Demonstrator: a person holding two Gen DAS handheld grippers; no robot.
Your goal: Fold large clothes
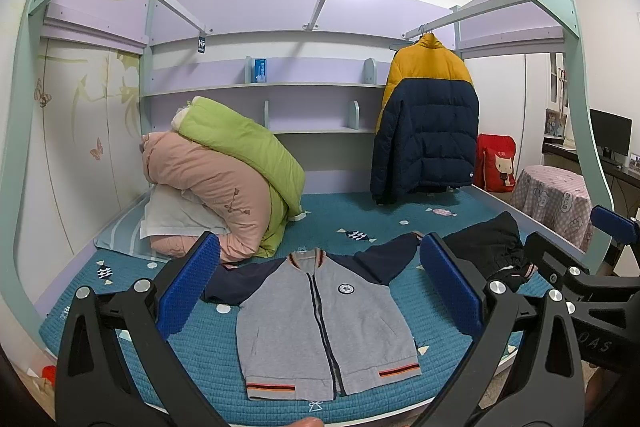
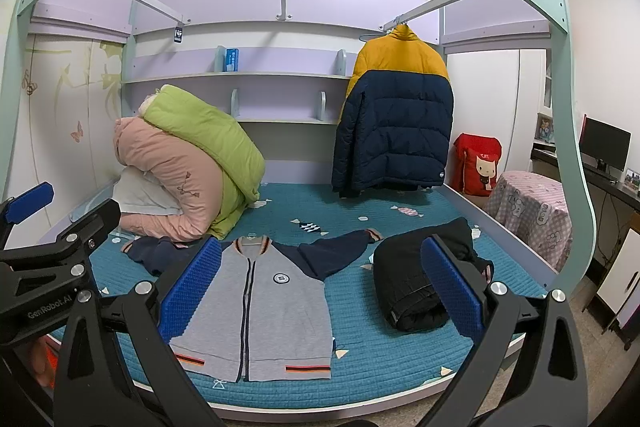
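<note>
Two sets of tongs hover at the foot of a bed (image 1: 208,367), both spread wide and holding nothing. Between the blue pads of the left tongs (image 1: 320,291) lies a grey zip jacket (image 1: 320,323) with navy sleeves, spread flat and face up on the teal quilted cover, collar toward the far wall, striped hem toward the camera, zip closed. Its sleeves reach out to either side, the one on the camera's right angling up toward a black garment (image 1: 492,247) rolled into a bundle just beside it. From the right wrist view, the right tongs (image 2: 320,287) frame the same jacket (image 2: 264,307) on the left and the black bundle (image 2: 408,279) on the right, the two near each other but apart, with the left tongs (image 2: 48,227) visible at the picture's left edge. At the head of the bed, a green quilt (image 1: 244,151) rests on a pink quilt (image 1: 208,195), which sits on a white pillow (image 1: 176,219). A yellow and navy puffer coat (image 1: 428,123) hangs from a rail under the upper bunk frame, its hem above the mattress. A red cushion (image 1: 498,163) stands by the wall beyond the bed, and a round stand draped in a pink checked cloth (image 1: 556,203) sits beside the bed on the right.
</note>
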